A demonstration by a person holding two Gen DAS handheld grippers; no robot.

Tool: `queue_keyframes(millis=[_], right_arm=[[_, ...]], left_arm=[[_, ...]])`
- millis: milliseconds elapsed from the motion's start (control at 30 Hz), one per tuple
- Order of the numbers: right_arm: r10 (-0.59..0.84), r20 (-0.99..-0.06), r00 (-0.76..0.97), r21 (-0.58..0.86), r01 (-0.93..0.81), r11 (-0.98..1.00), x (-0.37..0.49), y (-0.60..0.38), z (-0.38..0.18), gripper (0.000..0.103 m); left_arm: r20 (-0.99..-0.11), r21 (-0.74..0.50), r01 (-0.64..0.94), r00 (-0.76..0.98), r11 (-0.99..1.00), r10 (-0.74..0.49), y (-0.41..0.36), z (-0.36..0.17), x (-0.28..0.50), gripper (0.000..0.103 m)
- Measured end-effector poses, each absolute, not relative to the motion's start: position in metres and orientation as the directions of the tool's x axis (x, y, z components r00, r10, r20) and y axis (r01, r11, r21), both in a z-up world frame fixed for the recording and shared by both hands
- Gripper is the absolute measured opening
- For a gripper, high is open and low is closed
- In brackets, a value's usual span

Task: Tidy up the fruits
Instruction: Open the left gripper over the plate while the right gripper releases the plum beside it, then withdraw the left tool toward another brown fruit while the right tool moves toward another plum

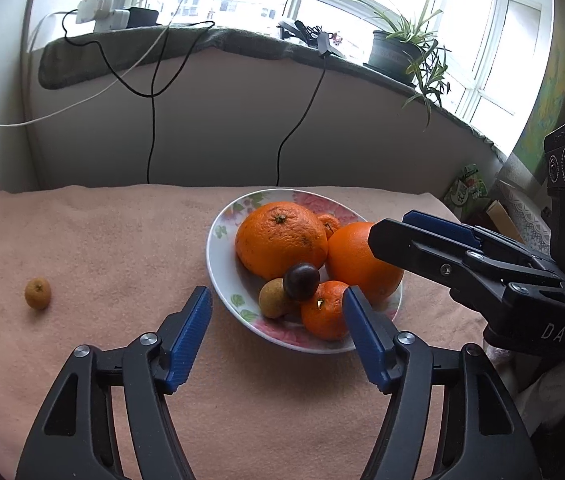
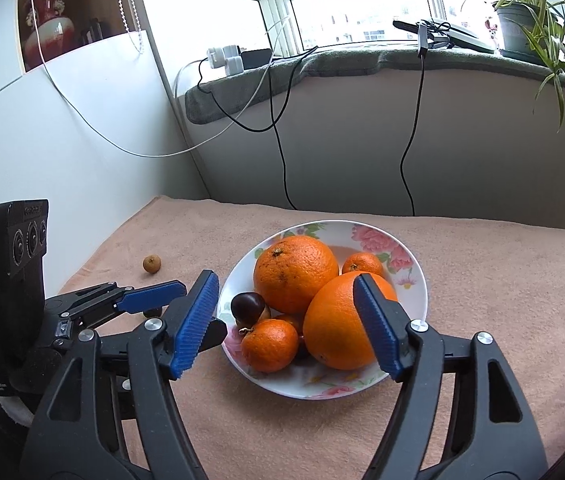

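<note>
Jaws apart, both grippers (image 2: 286, 320) downward-tilted.

A big window (image 2: 362, 12) lets in bright daylight. Under it is a long sill with a grey cloth (image 1: 210, 40) on top. A green plant in a pot (image 1: 398, 54) stands there. Black and white cables (image 2: 282, 152) hang down the pale wall (image 1: 210, 128). A red vase (image 2: 44, 28) sits on a shelf
</note>
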State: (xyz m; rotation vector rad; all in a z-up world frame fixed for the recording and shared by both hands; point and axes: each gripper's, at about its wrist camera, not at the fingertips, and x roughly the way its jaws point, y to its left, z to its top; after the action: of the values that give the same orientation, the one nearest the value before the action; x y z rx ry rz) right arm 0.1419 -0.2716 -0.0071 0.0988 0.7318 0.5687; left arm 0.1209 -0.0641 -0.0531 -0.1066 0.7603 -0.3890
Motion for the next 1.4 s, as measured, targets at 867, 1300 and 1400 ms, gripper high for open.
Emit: queue_keyframes(millis=[867,1300,1400], right_arm=[[0.487,-0.564,0.666,0.278,-0.403,0.872,0.13,-0.279,0.003,0.1],[0.467,-0.604,0.645,0.275,-0.381,0.883,0.126,-0.268,-0.002,0.1],[0.47,-0.618,0.63,0.274,-0.388,0.88,0.124,-0.261,-0.002,0.1]], left_arm=[[-0.651,-0.132,0.275,0.701,0.952,-0.292,-0.064,-0.044,0.105,0.081],[-0.639,-0.119,0.236,0.726,0.965,-0.256,-0.038,-0.04,0.094,0.081],[-0.64,-0.117,0.217,0.73,0.969,-0.24,-0.028,-0.041,0.093,0.081]])
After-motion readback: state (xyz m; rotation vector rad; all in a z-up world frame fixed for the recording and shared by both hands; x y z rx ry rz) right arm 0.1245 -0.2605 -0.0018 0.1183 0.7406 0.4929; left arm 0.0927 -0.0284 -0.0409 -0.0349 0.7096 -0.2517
